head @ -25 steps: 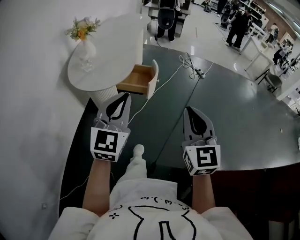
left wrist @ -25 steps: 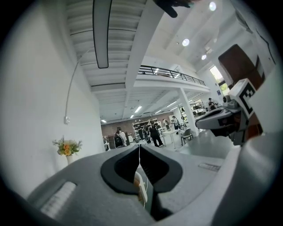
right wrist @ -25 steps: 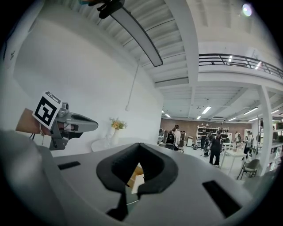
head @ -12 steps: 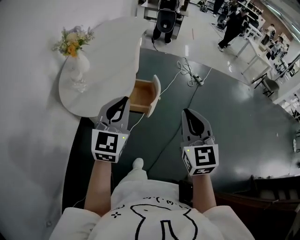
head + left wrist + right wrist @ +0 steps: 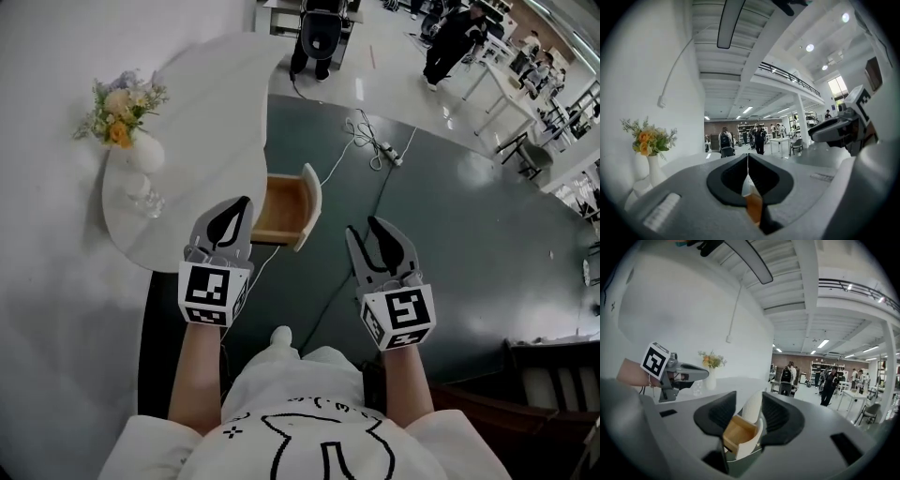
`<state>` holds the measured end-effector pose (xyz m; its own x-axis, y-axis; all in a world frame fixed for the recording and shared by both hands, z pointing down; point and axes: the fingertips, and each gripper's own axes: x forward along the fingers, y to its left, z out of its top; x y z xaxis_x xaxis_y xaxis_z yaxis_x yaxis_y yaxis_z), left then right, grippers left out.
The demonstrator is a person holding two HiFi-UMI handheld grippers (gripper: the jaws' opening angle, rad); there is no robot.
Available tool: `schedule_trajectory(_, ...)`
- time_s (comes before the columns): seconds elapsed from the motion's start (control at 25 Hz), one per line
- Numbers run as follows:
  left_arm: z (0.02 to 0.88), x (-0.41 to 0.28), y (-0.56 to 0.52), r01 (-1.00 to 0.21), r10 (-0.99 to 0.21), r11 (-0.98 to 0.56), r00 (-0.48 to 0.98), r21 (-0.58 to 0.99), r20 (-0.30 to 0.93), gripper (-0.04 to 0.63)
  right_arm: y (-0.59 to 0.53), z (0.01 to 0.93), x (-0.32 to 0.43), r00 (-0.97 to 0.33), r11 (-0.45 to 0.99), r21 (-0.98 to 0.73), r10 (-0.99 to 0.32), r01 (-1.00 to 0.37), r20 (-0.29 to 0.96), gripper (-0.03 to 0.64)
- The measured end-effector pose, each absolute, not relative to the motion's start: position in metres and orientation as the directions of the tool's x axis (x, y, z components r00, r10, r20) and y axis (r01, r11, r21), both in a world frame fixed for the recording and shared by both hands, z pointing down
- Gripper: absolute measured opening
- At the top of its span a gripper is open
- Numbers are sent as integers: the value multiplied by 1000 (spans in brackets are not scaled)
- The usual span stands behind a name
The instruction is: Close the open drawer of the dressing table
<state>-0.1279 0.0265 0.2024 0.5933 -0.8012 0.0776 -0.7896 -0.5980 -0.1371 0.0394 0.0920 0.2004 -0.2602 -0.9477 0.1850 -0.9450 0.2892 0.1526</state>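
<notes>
The white dressing table (image 5: 211, 103) stands at the left with its wooden drawer (image 5: 279, 212) pulled out, its white front (image 5: 310, 208) facing the floor mat. My left gripper (image 5: 242, 204) is shut and empty, its tip near the drawer's left side above the table edge. In the left gripper view the left gripper (image 5: 748, 161) has its jaws meeting in a line. My right gripper (image 5: 364, 226) hovers to the right of the drawer front, apart from it; its jaws are opening with nothing between them. The right gripper view shows the right gripper (image 5: 749, 404) and the drawer (image 5: 738, 432) beyond the gap.
A vase of flowers (image 5: 127, 122) and a glass stand on the tabletop. A white cable with a power strip (image 5: 375, 141) lies on the dark mat. A chair (image 5: 323, 33), desks and several people are farther back. A white wall runs along the left.
Both grippers have come closer to the dressing table, and the drawer now sits just ahead of them. The right gripper's jaws have parted from shut. The left stays shut.
</notes>
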Motion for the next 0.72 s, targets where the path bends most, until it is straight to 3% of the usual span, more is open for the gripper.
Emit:
schedule_trajectory(0.04, 205, -127, 24, -788, -799, -602, 596, -130, 82, 18, 89, 206, 39, -264, 295, 149, -943, -944, 202, 190)
schedule_trajectory(0.28, 220, -119, 12, -783, -789, -613, 603, -107, 116, 18, 80, 222, 54, -232, 260, 110, -948, -959, 219, 444)
schedule_trajectory(0.44, 230, -111, 2, -785, -790, -611, 596, -106, 141, 18, 69, 244, 64, -246, 286, 112, -929, -952, 276, 488)
schedule_trajectory(0.72, 250, -89, -25, -802, -804, -587, 560, -114, 201, 18, 34, 278, 107, -232, 297, 139, -904, -945, 358, 482)
